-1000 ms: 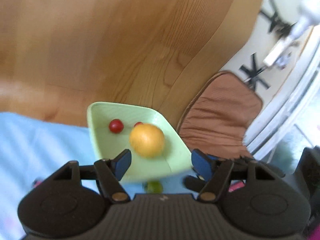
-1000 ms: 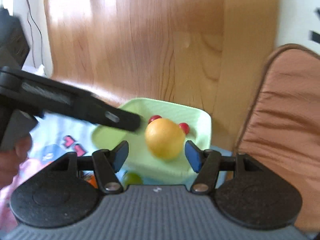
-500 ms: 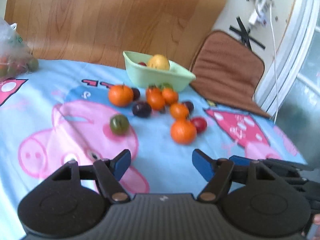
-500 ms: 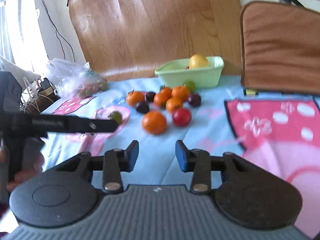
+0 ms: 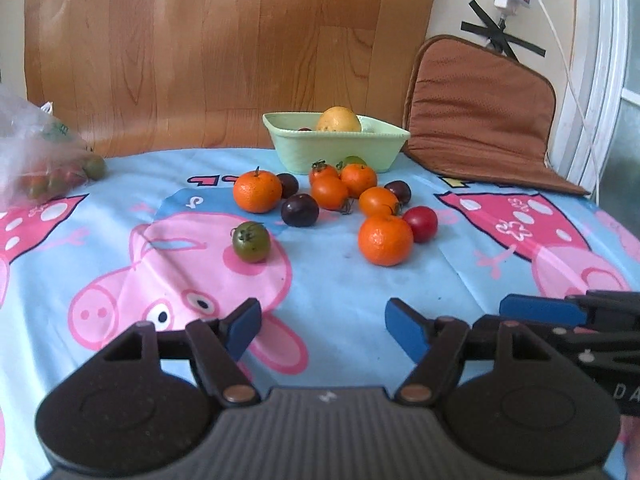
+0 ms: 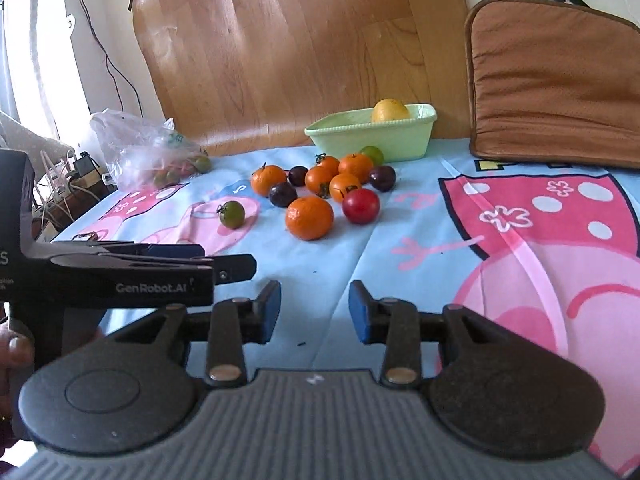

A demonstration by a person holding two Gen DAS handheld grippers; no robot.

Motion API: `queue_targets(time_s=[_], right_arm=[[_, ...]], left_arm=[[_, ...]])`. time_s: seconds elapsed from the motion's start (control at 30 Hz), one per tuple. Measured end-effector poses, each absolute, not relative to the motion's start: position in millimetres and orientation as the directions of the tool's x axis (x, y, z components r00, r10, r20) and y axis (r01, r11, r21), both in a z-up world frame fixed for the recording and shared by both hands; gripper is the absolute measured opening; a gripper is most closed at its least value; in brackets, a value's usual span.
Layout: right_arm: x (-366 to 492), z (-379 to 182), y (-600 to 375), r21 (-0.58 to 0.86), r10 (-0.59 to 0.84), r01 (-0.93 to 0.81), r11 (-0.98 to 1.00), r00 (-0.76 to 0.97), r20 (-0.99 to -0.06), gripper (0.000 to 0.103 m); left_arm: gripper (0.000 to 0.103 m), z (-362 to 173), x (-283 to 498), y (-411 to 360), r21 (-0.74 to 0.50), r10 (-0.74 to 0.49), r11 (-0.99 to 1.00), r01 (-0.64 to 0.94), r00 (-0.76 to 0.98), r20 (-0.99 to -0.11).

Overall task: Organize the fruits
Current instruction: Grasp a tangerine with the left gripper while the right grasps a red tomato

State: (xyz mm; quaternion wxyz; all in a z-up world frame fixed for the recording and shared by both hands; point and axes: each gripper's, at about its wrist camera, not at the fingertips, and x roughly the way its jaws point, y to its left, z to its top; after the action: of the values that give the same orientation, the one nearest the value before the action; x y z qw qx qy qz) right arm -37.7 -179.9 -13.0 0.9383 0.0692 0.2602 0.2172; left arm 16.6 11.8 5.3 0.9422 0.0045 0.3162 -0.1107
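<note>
A pale green bowl [image 5: 340, 148] stands at the back of the table with a yellow fruit [image 5: 338, 120] in it. In front of it lie several loose fruits: oranges [image 5: 385, 240], a dark plum [image 5: 300, 210], a red tomato [image 5: 420, 224] and a green tomato [image 5: 251, 242] apart on the left. My left gripper [image 5: 324, 320] hovers open and empty well short of them. My right gripper [image 6: 315, 308] is beside it, jaws narrowly apart with nothing between them. The right wrist view shows the same bowl [image 6: 384, 140], the nearest orange [image 6: 309, 217] and the left gripper [image 6: 192, 256].
A plastic bag of small fruits [image 6: 148, 148] lies at the table's back left. A brown cushion [image 5: 480, 112] leans at the back right, a wooden board [image 5: 200, 40] stands behind the bowl. Cables and plugs [image 6: 60, 176] sit off the left edge. A cartoon tablecloth [image 5: 360, 280] covers the table.
Both grippers have drawn back from close over the bowl, so the whole spread of fruit is now in view. The right jaws have narrowed. The yellow fruit stays in the bowl.
</note>
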Motion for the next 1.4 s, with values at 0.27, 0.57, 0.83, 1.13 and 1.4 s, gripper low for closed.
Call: queue_targets(time_s=[0.27, 0.57, 0.83, 1.13, 1.4], right_arm=[[-25.4, -11.7, -183.2, 0.248, 0.436, -0.359, 0.9, 0.766, -0.474, 0.04], [44.2, 4.4, -191.2, 0.245, 0.425, -0.348, 0.905, 0.768, -0.48, 0.04], [56.3, -4.7, -194.9, 0.298, 0.483, -0.38, 0.875, 0.719, -0.5, 0.031], [11.0, -6.5, -207.9, 0.097, 0.378, -0.381, 0.919, 0.787, -0.488, 0.032], [14.5, -8.4, -196.7, 0.035, 0.352, -0.388, 0.921, 0.791, -0.501, 0.035]], left_arm=[[0.071, 6.1, 21.2, 16.8, -0.094, -0.229, 0.972, 0.216, 0.772, -0.593], [0.069, 11.5, 30.8, -6.3, -0.053, -0.302, 0.944, 0.326, 0.784, -0.543], [0.07, 12.1, 34.4, -11.4, -0.051, -0.341, 0.926, 0.375, 0.768, -0.542], [0.061, 12.4, 64.0, -29.2, 0.001, -0.305, 0.93, 0.368, 0.771, -0.56], [0.039, 5.0, 73.0, -34.5, -0.014, -0.303, 0.929, 0.37, 0.739, -0.602]])
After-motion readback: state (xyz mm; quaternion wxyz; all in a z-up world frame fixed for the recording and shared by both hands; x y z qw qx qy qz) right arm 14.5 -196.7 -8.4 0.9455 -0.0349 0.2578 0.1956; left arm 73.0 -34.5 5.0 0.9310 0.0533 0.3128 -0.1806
